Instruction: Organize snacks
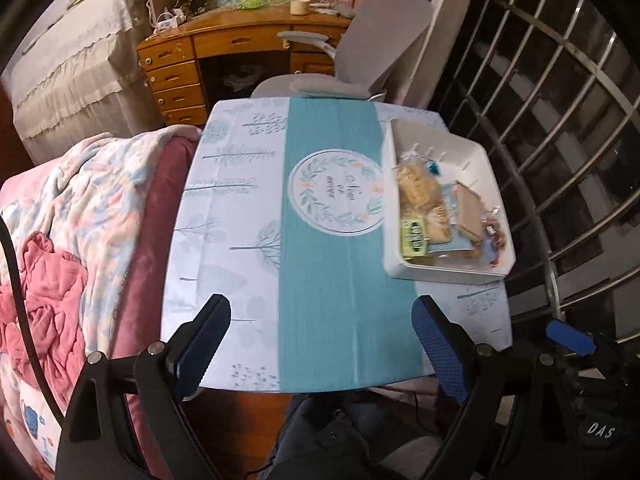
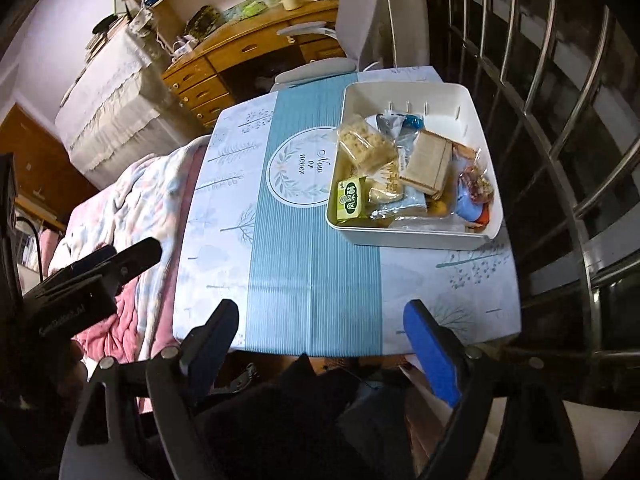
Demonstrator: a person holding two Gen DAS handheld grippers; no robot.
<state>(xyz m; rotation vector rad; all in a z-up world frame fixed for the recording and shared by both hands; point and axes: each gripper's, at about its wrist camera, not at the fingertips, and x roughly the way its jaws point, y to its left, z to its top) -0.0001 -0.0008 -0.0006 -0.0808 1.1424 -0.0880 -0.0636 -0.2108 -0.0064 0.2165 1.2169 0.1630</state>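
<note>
Now, left wrist view first: left gripper point(image 1: 320, 344) spread wide, nothing between the blue ribbed pads, hovering over the near edge of the table point(image 1: 224, 216). White bin point(image 1: 444, 272) sitting at the table's right side, snacks point(image 1: 424, 200) piled inside in glossy wrappers. Soft quilt point(image 1: 88, 184) bunched just beside the table on the left. Risk, by judgement: bin close to the right edge with a metal railing point(image 1: 560, 128) beyond, so a careless nudge could slide it across the smooth printed cloth and off.

Over to the right wrist view: right gripper point(image 2: 320, 344) also wide and empty, above the near edge. Bin rim point(image 2: 404, 240) rounded, hard plastic, slotted back wall. Inside, a green packet point(image 2: 352, 200) at the near-left corner, pale crumbly bars in clear film, a tan flat pack point(image 2: 428, 164) leaning across the middle. Heaped and overlapping, so probably slippery to pinch; grabbing one could drag a neighbour out. Left gripper's black body point(image 2: 92, 276) visible low at left.
</note>
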